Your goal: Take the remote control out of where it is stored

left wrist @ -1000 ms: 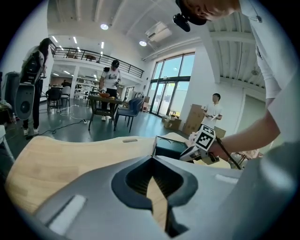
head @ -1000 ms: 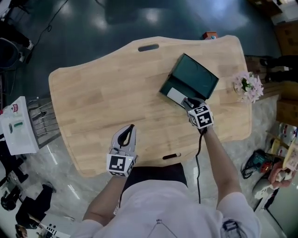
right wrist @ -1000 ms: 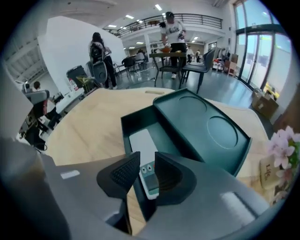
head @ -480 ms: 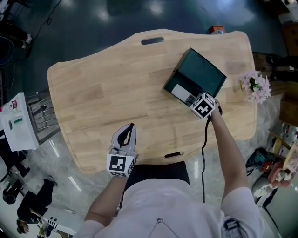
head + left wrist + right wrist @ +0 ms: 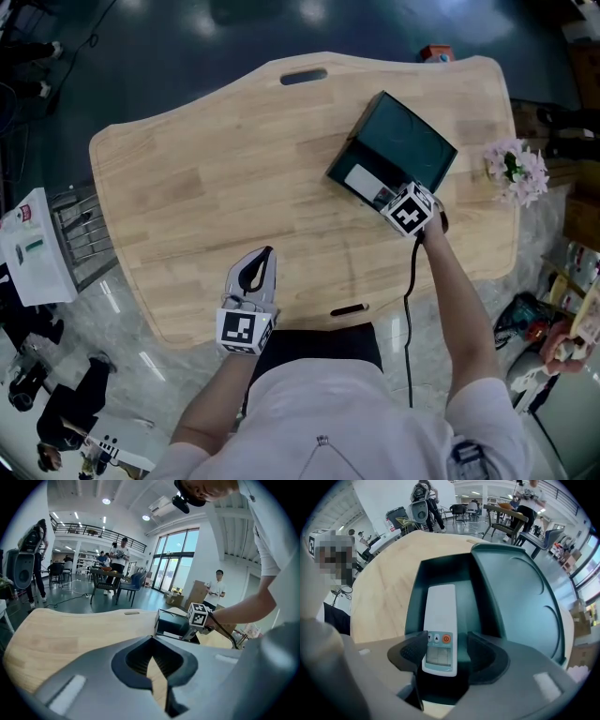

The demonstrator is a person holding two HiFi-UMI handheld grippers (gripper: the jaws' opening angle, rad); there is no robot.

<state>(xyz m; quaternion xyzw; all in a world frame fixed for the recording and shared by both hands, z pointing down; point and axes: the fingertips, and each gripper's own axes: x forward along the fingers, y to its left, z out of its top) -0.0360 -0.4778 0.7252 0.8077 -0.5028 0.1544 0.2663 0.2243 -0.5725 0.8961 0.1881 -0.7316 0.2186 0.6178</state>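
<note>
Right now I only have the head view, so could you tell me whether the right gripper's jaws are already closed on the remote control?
Observer: Not yet. The right gripper is open; its jaws have just been opening, and the display end of the white remote control sits between them unclamped.
Operator: Thank you. Is the remote out of its case?
Observer: No, it lies flat in the tray of the dark green case, beside the opened lid.
Operator: And the left gripper?
Observer: The left gripper is shut, its tips meeting with nothing between them.
</note>
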